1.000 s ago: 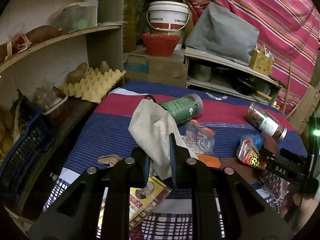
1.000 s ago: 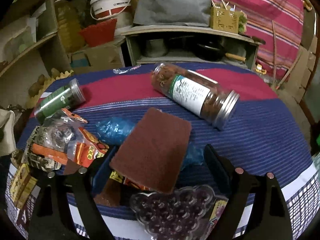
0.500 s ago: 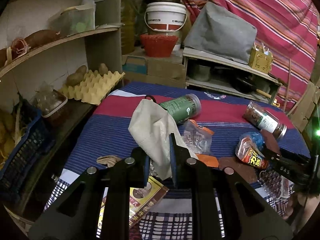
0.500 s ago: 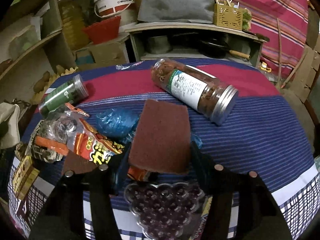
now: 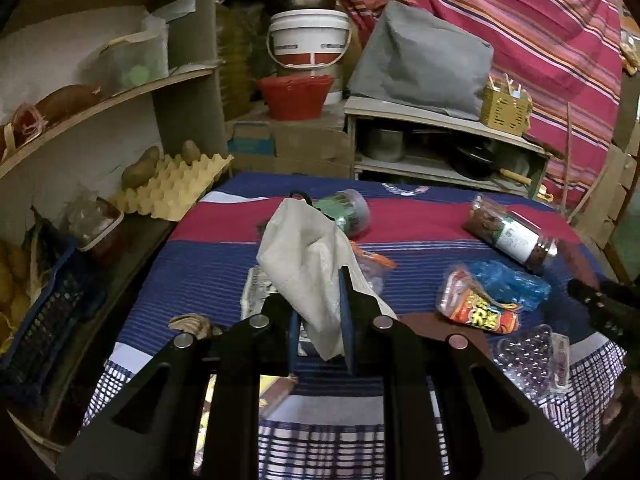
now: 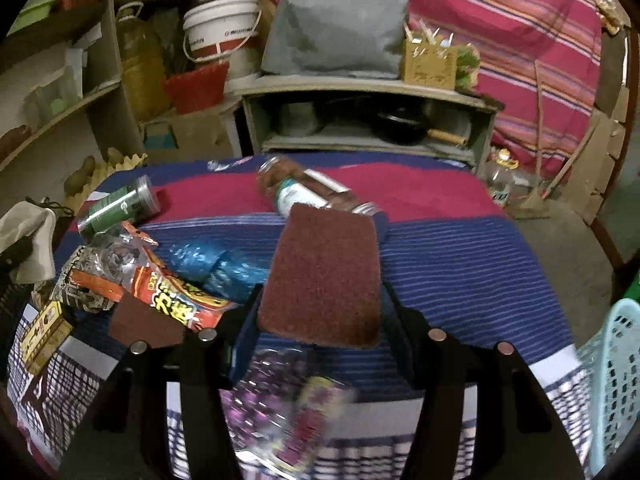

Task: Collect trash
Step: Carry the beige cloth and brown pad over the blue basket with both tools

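Hiding jar (image 6: 316, 194), brown pad (image 6: 324, 276), blurred tray (image 6: 280, 412)

Wrappers (image 6: 176, 300), a blue bag (image 6: 216, 264) and two lying jars (image 5: 512, 232) are crowding the table's left and middle; striped cloth (image 6: 472, 272) on the right is lying bare; a turquoise basket (image 6: 616, 376) is flanking that edge.

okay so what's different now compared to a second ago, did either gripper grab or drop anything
The right gripper closed on the brown scouring pad and lifted it off the striped cloth; a second ago its jaws stood wide around the pad. The left gripper stays shut on the beige bag. The jars, wrappers and clear tray lie where they were.
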`<state>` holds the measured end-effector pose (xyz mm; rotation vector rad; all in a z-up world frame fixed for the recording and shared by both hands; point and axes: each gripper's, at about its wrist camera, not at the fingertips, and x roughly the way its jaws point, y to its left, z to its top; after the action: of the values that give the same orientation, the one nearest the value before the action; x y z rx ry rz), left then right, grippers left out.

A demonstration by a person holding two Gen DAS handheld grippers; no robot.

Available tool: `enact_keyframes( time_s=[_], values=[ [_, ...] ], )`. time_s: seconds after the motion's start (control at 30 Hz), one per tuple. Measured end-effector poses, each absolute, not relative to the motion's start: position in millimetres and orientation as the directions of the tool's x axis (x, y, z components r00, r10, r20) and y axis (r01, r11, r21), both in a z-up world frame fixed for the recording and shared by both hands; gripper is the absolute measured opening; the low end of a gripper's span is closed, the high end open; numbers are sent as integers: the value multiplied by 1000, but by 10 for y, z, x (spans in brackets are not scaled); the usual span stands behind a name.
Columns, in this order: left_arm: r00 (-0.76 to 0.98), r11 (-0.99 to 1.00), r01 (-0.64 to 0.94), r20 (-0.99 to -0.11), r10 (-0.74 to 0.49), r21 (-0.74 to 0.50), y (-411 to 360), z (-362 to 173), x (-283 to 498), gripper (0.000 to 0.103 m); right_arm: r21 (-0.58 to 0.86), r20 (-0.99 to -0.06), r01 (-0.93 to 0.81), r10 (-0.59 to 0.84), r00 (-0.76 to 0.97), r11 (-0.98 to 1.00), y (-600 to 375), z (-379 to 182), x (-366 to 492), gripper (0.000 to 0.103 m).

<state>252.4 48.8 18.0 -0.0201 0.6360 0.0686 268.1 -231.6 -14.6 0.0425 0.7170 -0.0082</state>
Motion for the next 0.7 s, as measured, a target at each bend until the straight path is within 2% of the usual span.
enact_keyframes(
  time_s=[0.4,0.7],
  values=[
    [800,999,51,-598,-44,-5,-201,195,2470,16,24,-608,74,-44,793,997,-3023,110,2105,56],
    [762,982,181,-623,-176,-56,-877,99,2439,16,-3,-583,126,-104,806,992,-3583,106,1644,56]
  ],
)
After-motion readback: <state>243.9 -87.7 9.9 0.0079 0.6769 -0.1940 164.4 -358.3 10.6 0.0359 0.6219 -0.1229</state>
